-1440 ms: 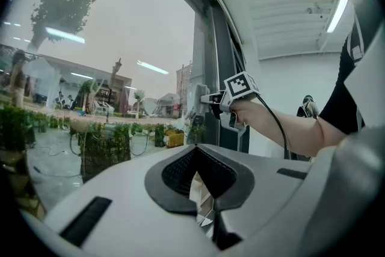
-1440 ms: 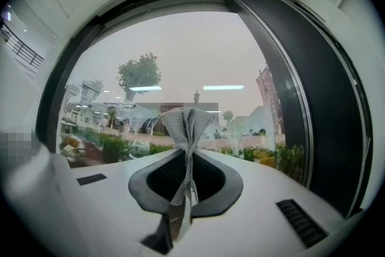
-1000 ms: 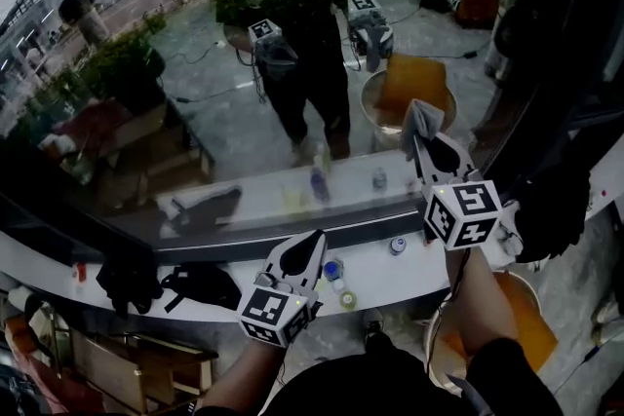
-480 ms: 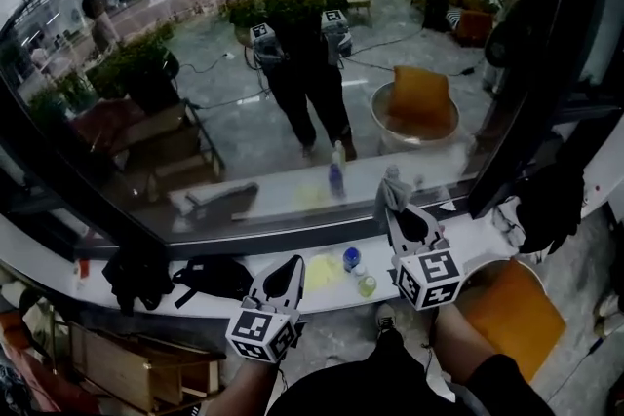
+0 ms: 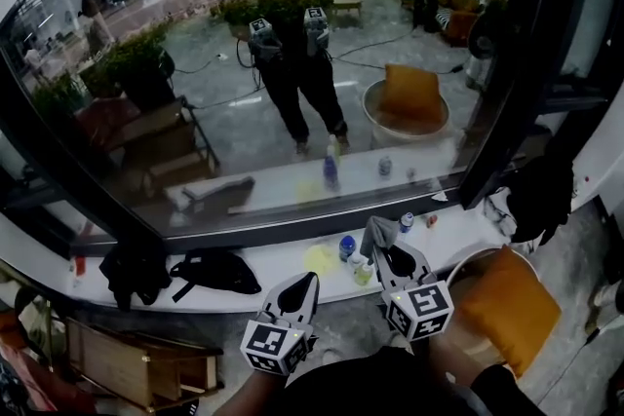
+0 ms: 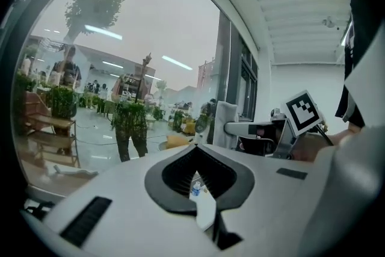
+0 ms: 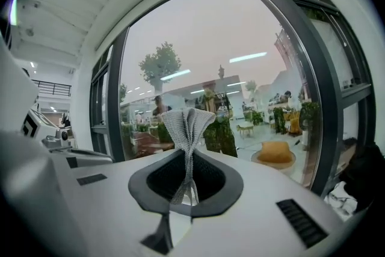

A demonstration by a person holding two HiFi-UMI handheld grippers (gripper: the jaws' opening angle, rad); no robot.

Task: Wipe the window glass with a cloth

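The big window glass (image 5: 244,63) fills the top of the head view and mirrors a person holding both grippers. Low in that view my right gripper (image 5: 383,246) is shut on a grey knitted cloth (image 5: 376,231), held short of the glass over the white sill (image 5: 292,260). From the right gripper view the cloth (image 7: 187,123) fans upward out of the closed jaws of the right gripper (image 7: 187,156). My left gripper (image 5: 310,280) sits lower left, shut and empty. The left gripper (image 6: 196,150) faces the window glass (image 6: 120,69), with the cloth (image 6: 225,120) at its right.
Small bottles and cans (image 5: 348,248) stand on the sill, with a black bag (image 5: 210,270) and a dark garment (image 5: 132,268) further left. A dark window post (image 5: 507,63) rises at the right. An orange-cushioned round chair (image 5: 502,302) sits at lower right, wooden furniture (image 5: 136,365) at lower left.
Both grippers have come down and back from the glass. The right one, still holding the cloth, dropped from the pane's right side to sill height near the middle.
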